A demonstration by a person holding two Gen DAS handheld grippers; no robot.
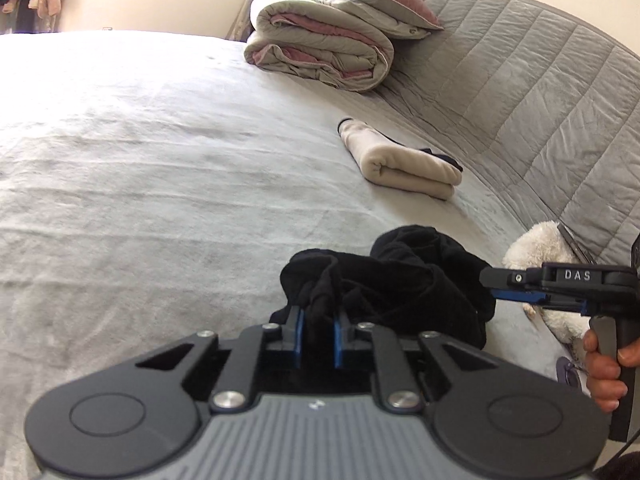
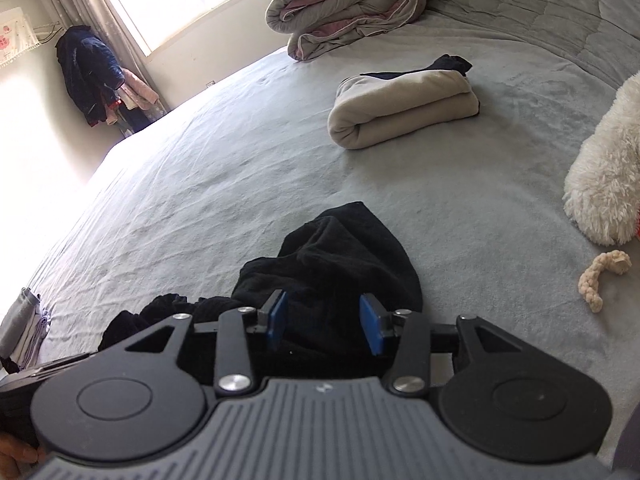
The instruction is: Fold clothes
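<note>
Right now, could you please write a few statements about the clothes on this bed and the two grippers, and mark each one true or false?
1. The left gripper is pinching the black garment. True.
2. The right gripper is clamped shut on the fabric. False: its jaws stand apart, with the black garment under them.
3. The beige folded garment lies beyond the black garment. True.
4. The rolled quilt lies on the floor. False: it rests on the bed.
5. The white plush toy sits on the beige garment. False: it lies apart on the bed.

Black garment [image 2: 340, 256], crumpled heap on grey bed, apparently unfolded
</note>
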